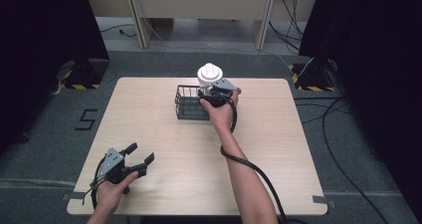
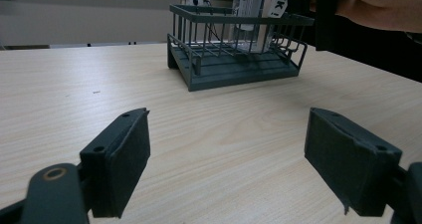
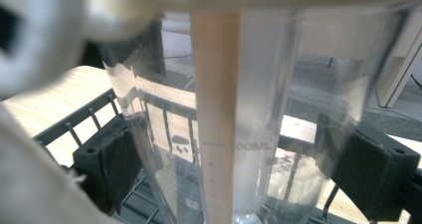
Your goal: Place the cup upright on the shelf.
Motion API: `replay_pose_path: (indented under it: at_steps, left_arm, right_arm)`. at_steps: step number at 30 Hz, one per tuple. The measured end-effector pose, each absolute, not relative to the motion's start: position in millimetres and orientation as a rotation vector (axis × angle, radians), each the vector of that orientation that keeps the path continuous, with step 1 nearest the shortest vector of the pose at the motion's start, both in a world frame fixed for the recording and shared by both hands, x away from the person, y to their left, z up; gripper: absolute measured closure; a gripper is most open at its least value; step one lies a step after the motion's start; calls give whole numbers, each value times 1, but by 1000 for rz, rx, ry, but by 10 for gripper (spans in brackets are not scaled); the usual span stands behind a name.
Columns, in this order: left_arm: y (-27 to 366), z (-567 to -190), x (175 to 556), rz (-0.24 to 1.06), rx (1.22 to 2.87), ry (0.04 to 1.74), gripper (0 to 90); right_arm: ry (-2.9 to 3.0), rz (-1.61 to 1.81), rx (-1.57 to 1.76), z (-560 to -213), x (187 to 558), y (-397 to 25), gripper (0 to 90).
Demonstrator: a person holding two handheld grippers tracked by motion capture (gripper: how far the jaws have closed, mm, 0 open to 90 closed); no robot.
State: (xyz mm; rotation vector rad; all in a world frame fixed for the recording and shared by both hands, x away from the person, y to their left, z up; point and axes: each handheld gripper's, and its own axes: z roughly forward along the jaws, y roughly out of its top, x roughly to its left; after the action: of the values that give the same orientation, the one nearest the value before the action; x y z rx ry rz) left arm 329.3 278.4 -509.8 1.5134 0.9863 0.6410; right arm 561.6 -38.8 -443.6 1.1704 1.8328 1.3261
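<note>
A clear measuring jug (image 1: 210, 73) with a white lid stands upright in the right end of a dark wire basket (image 1: 189, 106) at the table's far middle. My right gripper (image 1: 215, 91) is shut on the jug; in the right gripper view the two pads (image 3: 115, 165) press its clear wall (image 3: 259, 109) from both sides. My left gripper (image 1: 141, 152) rests low at the near left corner, open and holding nothing. In the left gripper view its jaws stand wide apart around my left gripper (image 2: 226, 154), facing the basket (image 2: 234, 69) and the jug (image 2: 259, 20) inside it.
The light wooden table (image 1: 164, 134) is bare between the two grippers. A black cable (image 1: 249, 167) trails from the right gripper along the forearm to the near edge. Dark curtains (image 1: 45, 30) flank both sides, and cables lie on the floor (image 1: 338, 114) at the right.
</note>
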Motion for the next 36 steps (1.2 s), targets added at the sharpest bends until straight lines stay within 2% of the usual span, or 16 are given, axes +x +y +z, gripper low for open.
replay_pose_path:
  at_steps: [36]
  left_arm:
    - [277,-511,329,650,1528,984,176]
  right_arm:
    - [1870,1396,1086,-427,501,-90,159]
